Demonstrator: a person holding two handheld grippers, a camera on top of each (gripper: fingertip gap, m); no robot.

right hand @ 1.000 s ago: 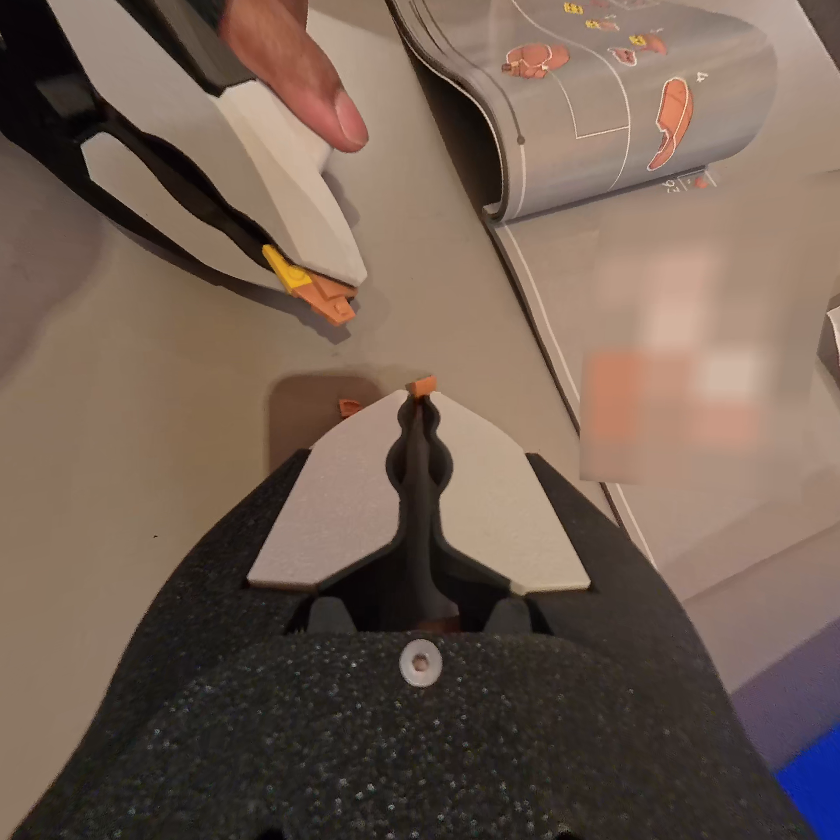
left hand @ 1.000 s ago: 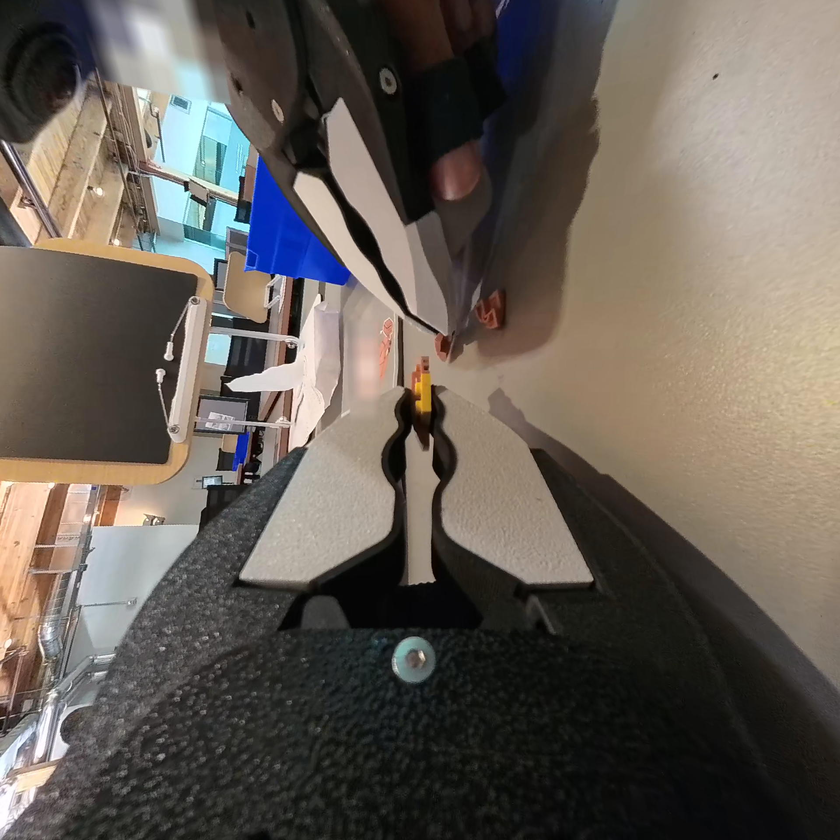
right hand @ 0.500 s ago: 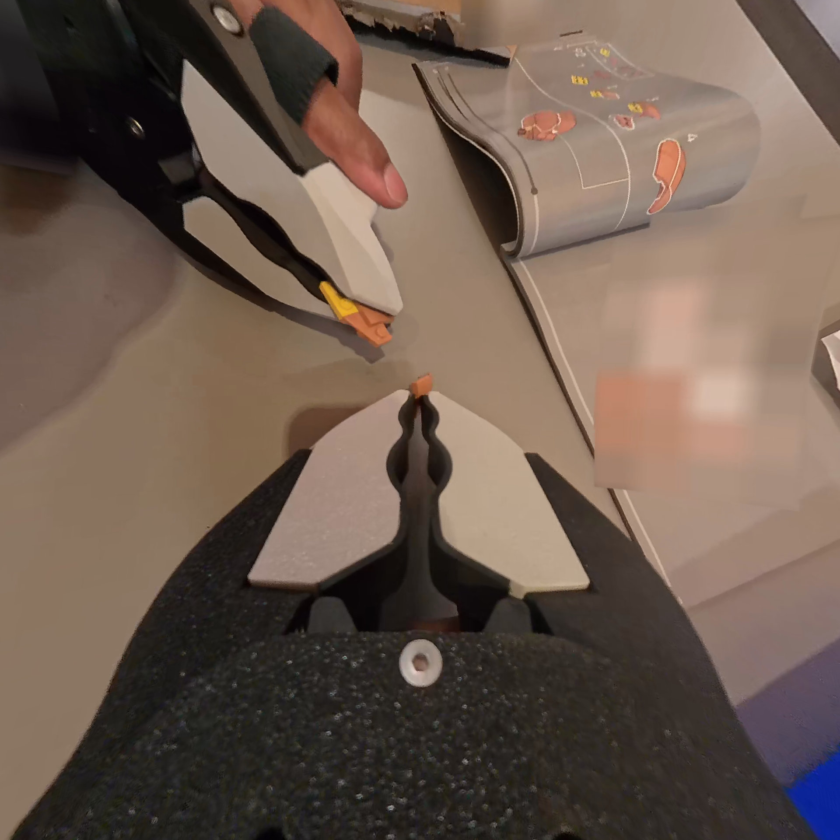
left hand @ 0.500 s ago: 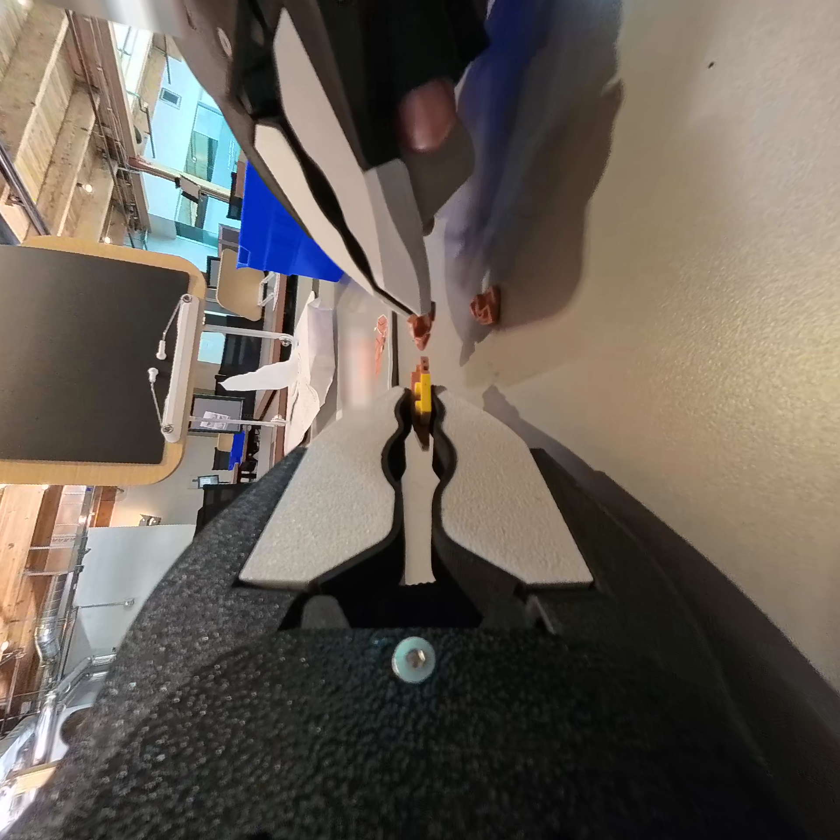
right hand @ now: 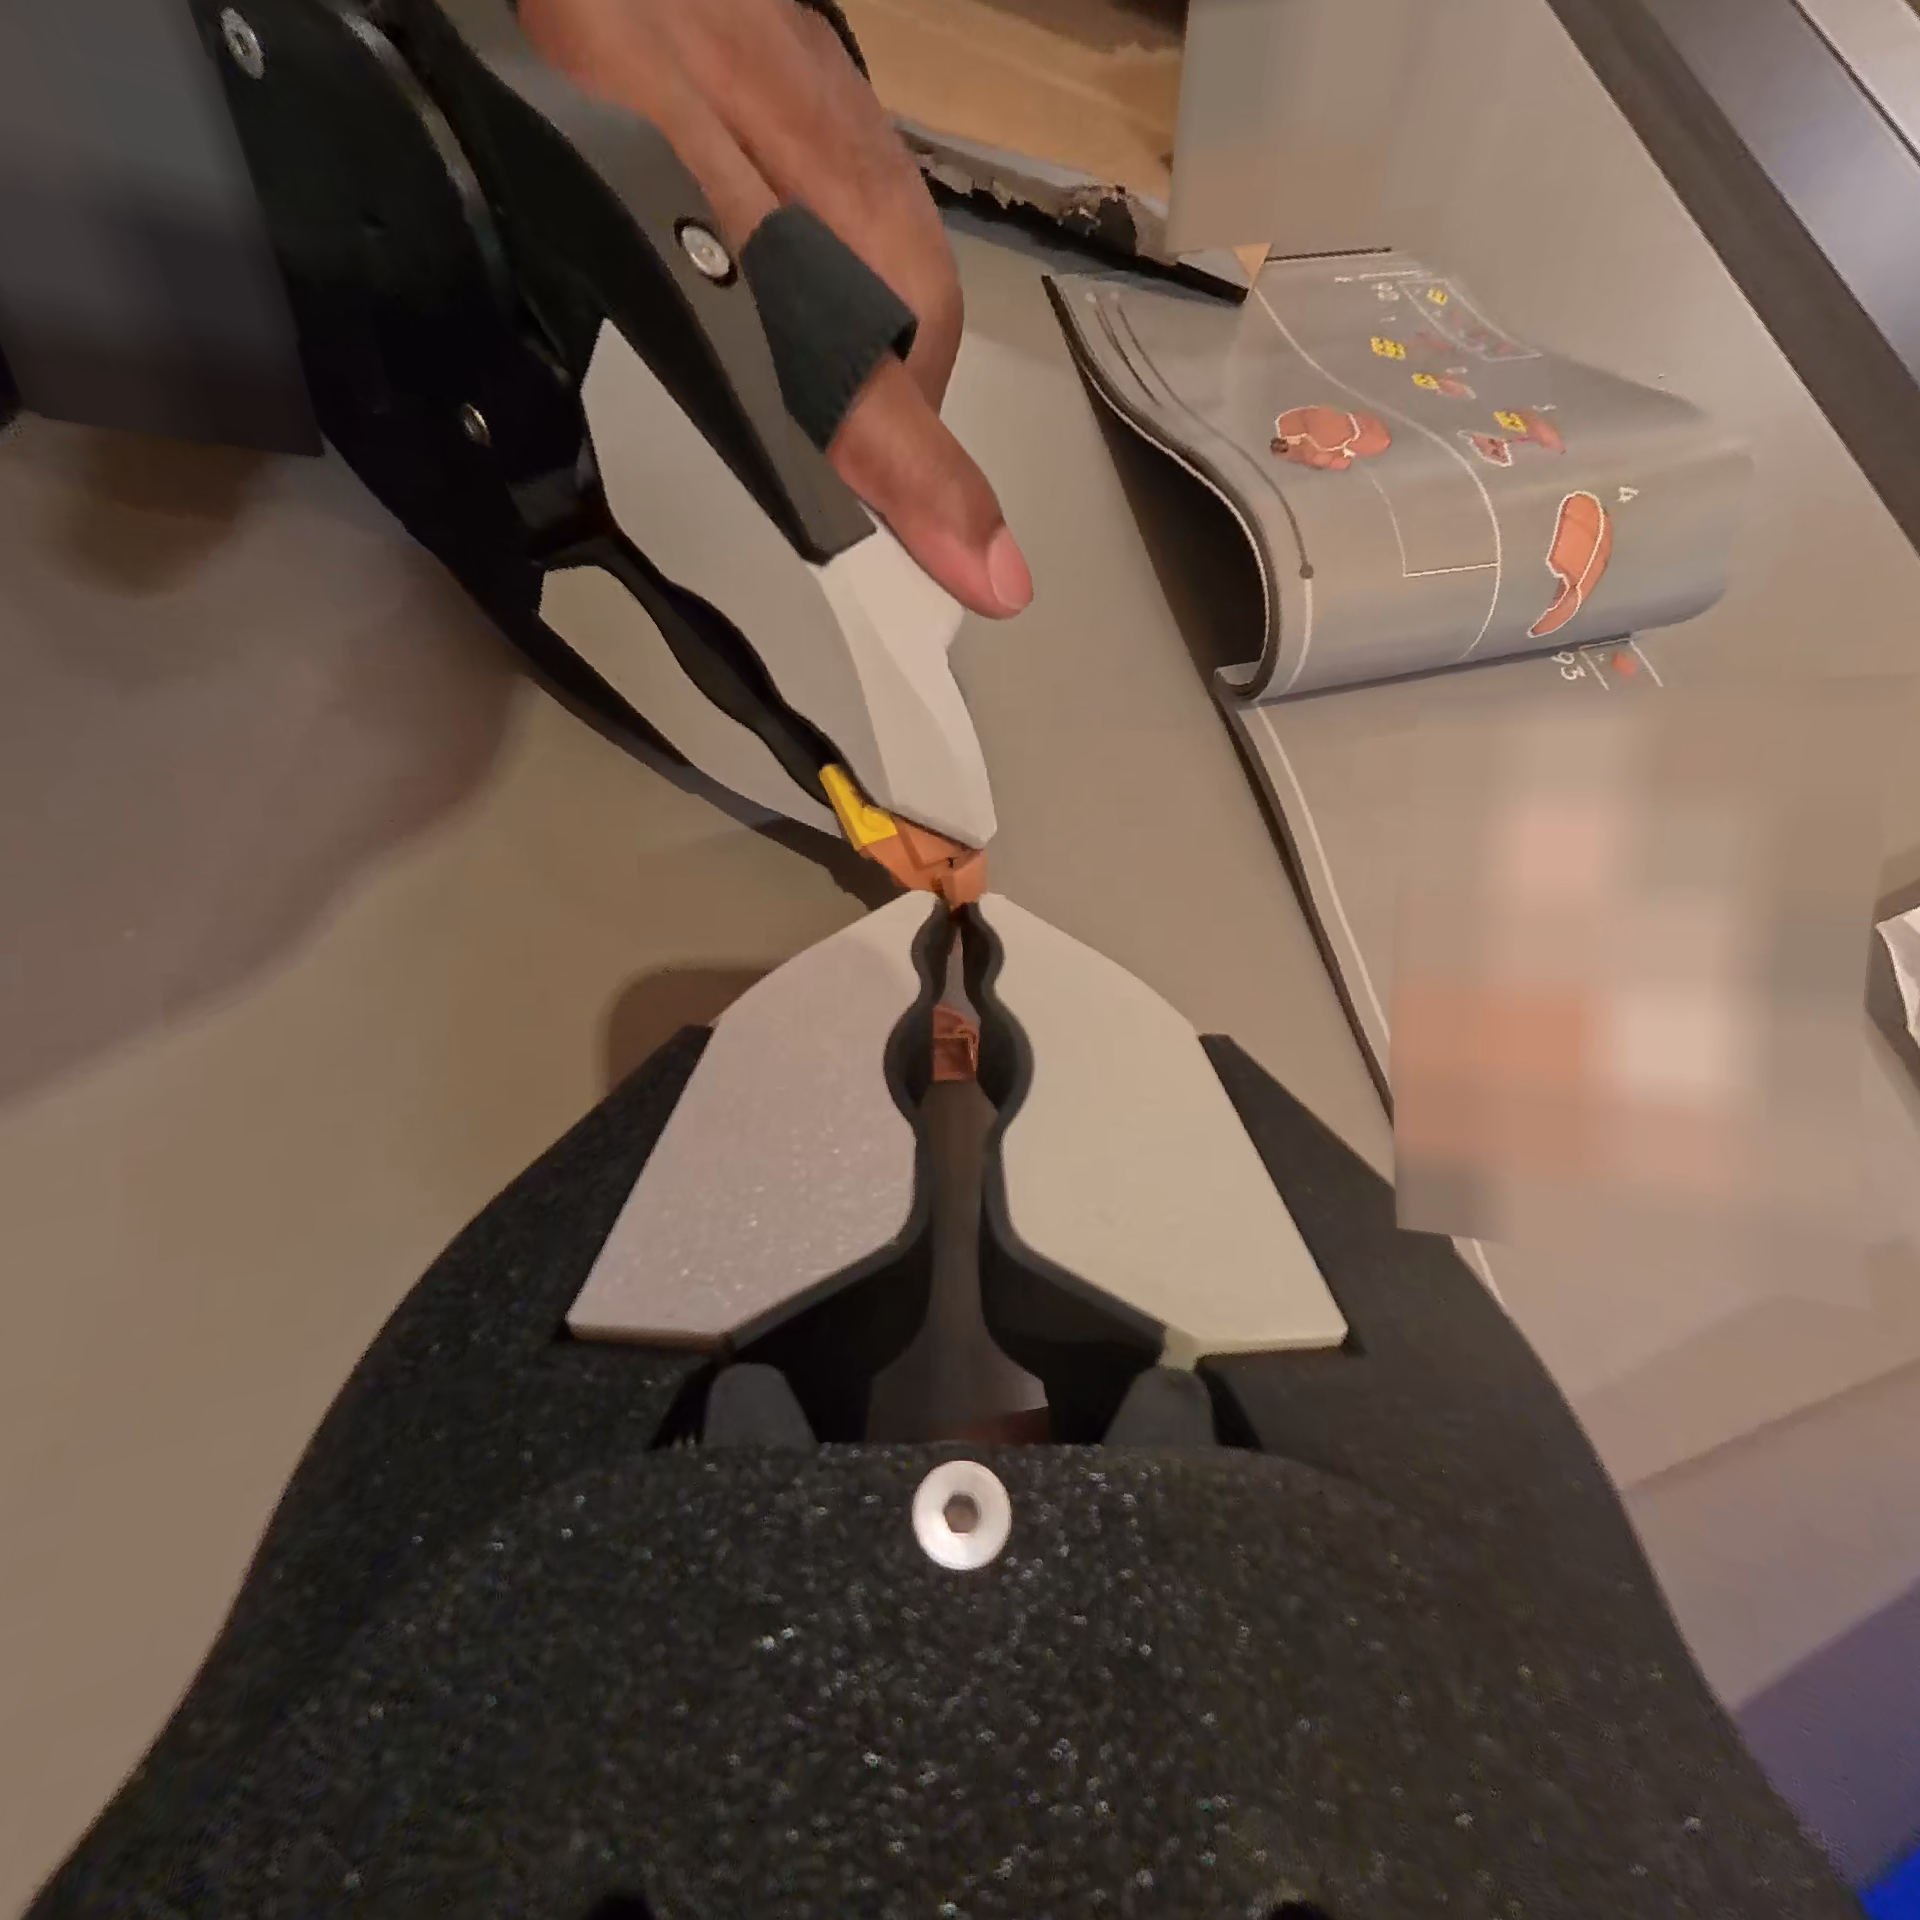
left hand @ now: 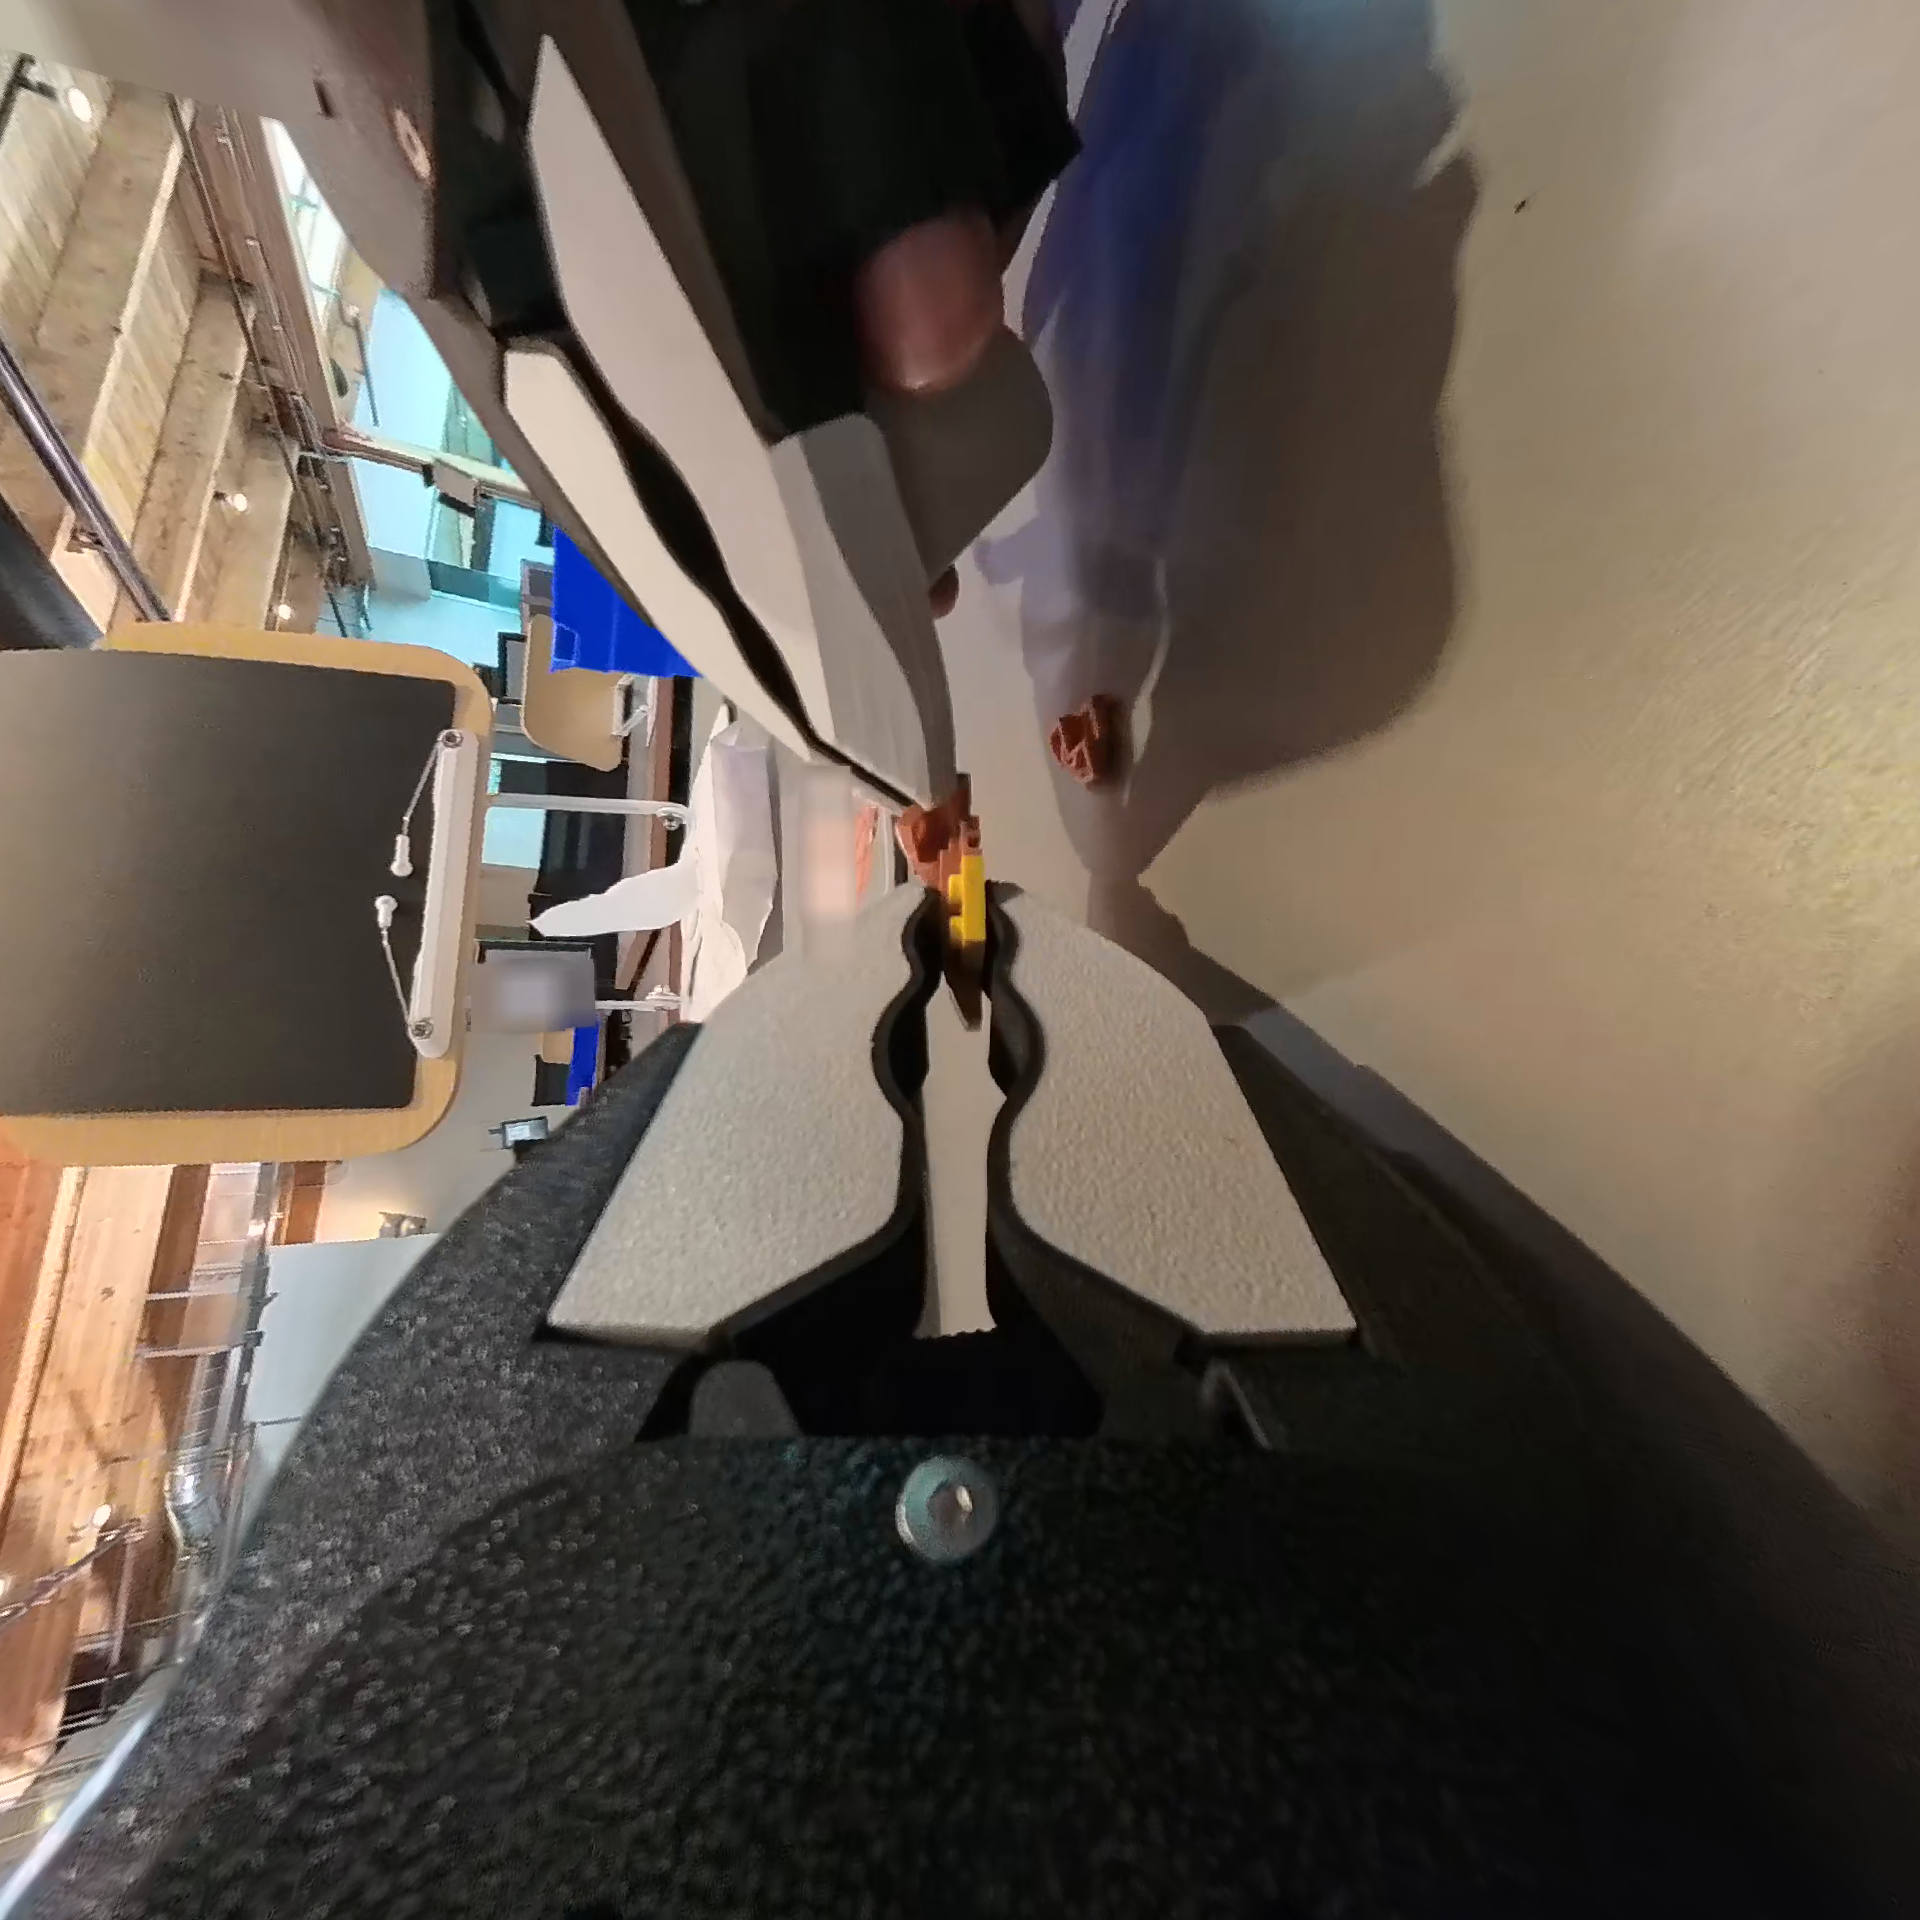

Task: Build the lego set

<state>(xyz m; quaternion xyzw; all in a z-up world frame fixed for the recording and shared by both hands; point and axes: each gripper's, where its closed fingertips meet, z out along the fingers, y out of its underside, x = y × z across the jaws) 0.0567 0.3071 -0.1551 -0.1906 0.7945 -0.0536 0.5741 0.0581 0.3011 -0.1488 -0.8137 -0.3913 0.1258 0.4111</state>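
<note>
Support is a flat matte beige-grey tabletop [right hand: 312, 1039]. Lying on it: a small loose brown-orange plastic brick [left hand: 1081, 736], just beyond the left claw's tips and to their right; a grey printed instruction booklet [right hand: 1455, 499] with its pages curled over, ahead-right of the right claw's tips; and a torn grey cardboard box [right hand: 1039, 145], farther ahead past the booklet.
</note>
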